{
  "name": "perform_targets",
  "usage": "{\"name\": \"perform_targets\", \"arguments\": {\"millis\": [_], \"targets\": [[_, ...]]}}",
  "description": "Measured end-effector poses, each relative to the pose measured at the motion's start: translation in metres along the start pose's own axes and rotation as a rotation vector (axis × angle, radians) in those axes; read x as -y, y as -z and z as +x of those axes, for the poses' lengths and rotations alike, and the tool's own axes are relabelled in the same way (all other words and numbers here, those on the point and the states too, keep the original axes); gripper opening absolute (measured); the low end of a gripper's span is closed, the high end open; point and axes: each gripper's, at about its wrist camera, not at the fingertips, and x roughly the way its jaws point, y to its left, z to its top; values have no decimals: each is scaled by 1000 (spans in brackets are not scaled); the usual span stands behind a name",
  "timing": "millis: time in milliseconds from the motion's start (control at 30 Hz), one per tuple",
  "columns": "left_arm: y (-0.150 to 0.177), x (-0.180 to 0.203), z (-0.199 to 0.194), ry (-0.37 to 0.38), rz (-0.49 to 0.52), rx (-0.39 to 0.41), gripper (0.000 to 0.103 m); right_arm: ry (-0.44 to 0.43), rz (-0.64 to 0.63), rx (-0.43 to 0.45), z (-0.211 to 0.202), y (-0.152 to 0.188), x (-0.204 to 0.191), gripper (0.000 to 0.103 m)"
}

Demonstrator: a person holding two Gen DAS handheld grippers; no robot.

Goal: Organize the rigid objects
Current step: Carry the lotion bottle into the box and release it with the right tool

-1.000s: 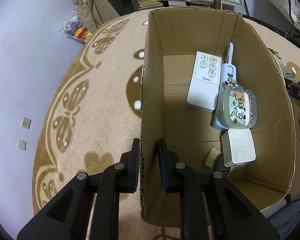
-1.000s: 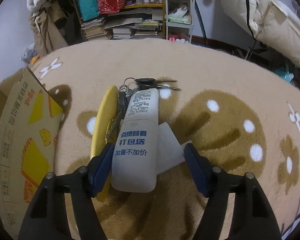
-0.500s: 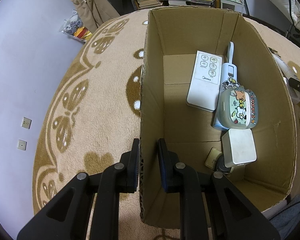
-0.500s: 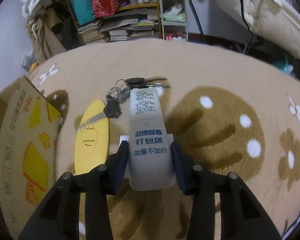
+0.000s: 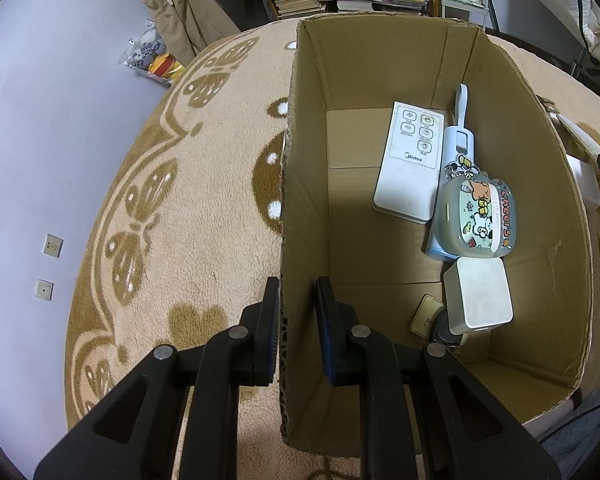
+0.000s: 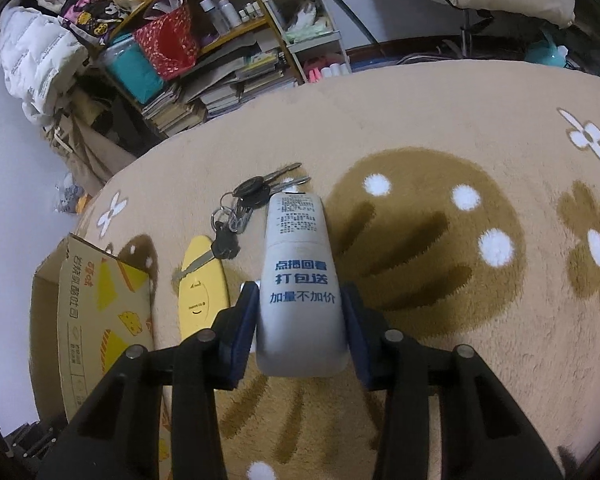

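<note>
**Right gripper clamped on a white case; left gripper pinching the box wall**

The right gripper (image 6: 300,322) has its two blue-padded fingers (image 6: 242,328) pressed against the sides of a white oblong case (image 6: 298,276) printed with blue characters; the jaws have just been closing and now stand partly apart with the case between them; the case points away from the camera, its far end above the beige carpet (image 6: 440,120); just to its left lie a bunch of keys (image 6: 248,200) and a flat yellow oval object (image 6: 202,284), one key resting on the yellow object's top end; further left stands the cardboard box (image 6: 100,320), its outer face printed with yellow cheese shapes.

The left gripper (image 5: 296,328) is nearly closed, its pads on either side of the cardboard box's left wall (image 5: 300,184), one finger outside over the carpet, the other inside; on the box floor lie a white remote control (image 5: 408,164), a pale blue handled device (image 5: 456,136) just right of it, a rounded case with cartoon stickers (image 5: 478,218) lying partly over the blue device, a white square box (image 5: 480,298) nearer the camera, and a small tan card (image 5: 426,314) partly hidden beneath it; past the box's right wall, part of the white oblong case (image 5: 586,184) shows, though little of it can be made out.
</note>
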Motion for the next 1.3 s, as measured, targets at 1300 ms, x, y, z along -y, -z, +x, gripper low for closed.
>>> {"name": "perform_targets", "arguments": {"millis": [1300], "targets": [[1,-1,4,-1,4,-5,17,80,-97,-22,36,-8,-9,45]]}}
